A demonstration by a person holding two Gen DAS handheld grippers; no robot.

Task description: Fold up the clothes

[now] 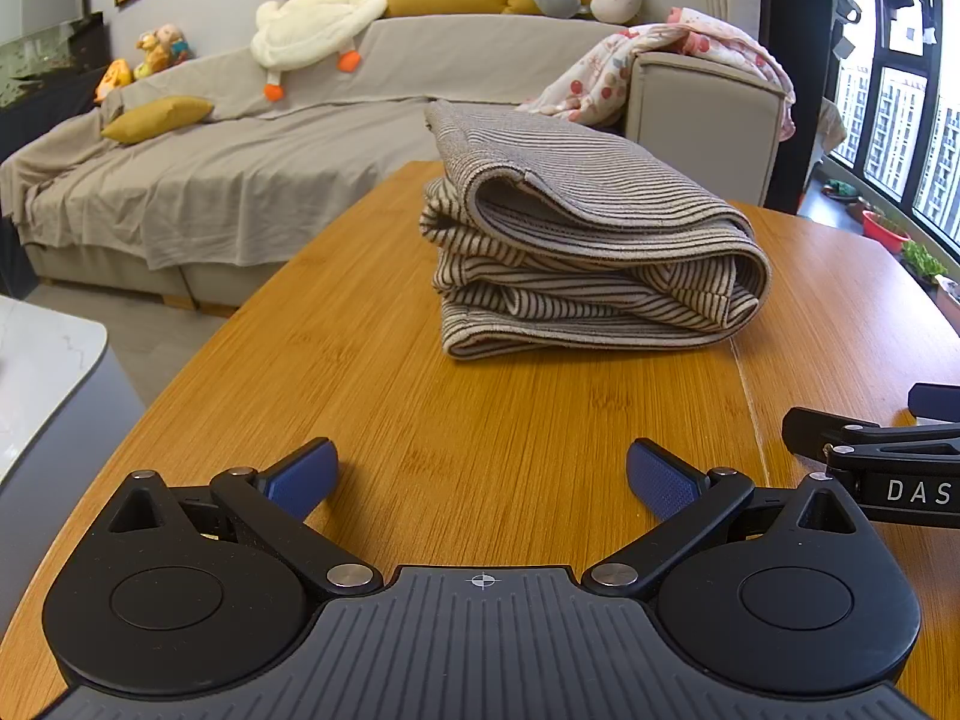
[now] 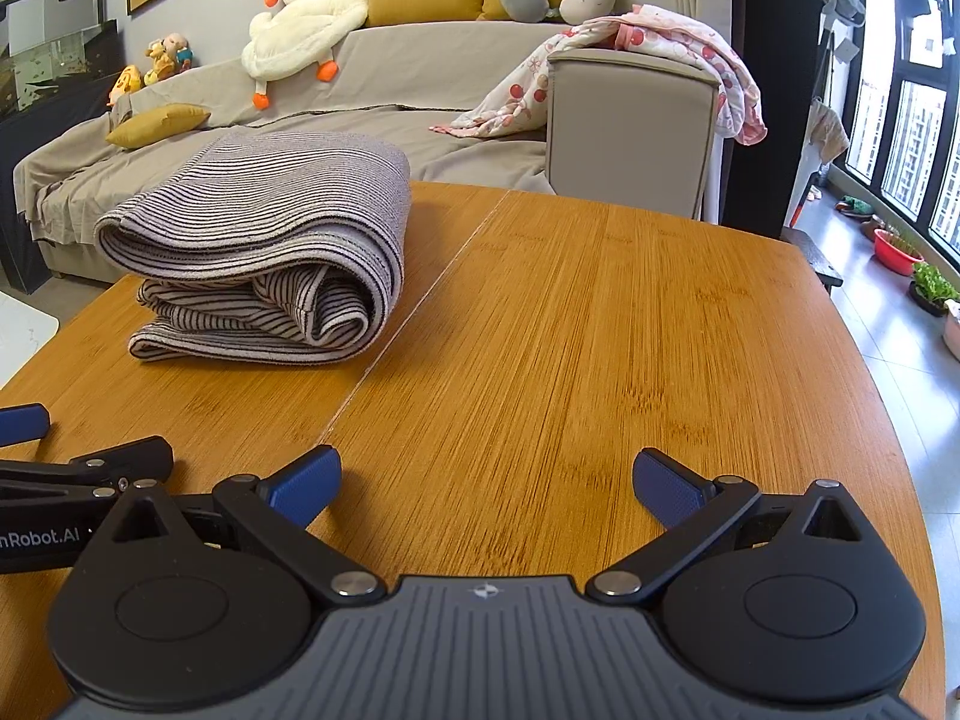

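**Folded striped garment at rest on the table, both grippers wide and empty**

The grey fabric-covered sofa (image 1: 252,180) fills the background, carrying a white plush goose with orange feet (image 1: 312,12). In front of it stands the orange-brown bamboo-grain wooden table (image 1: 492,420), a thin seam running along its top. On the table, well ahead of both tools, lies the grey-and-cream striped knit garment (image 1: 588,240), already folded into a thick, rounded bundle of several layers; in the right wrist view it sits left of the seam (image 2: 258,246). The left gripper (image 1: 480,474) and the right gripper (image 2: 486,480), each black with blue textured pads, rest low over bare wood, side by side, jaws spread apart and holding nothing.

The task appears complete or nearly so. The knit looks soft, limp and moderately thick: light to lift, not fragile, but prone to sagging and unrolling if taken by one layer. A secure hold would pinch the whole stack at the rounded fold edges, one gripper at each end.
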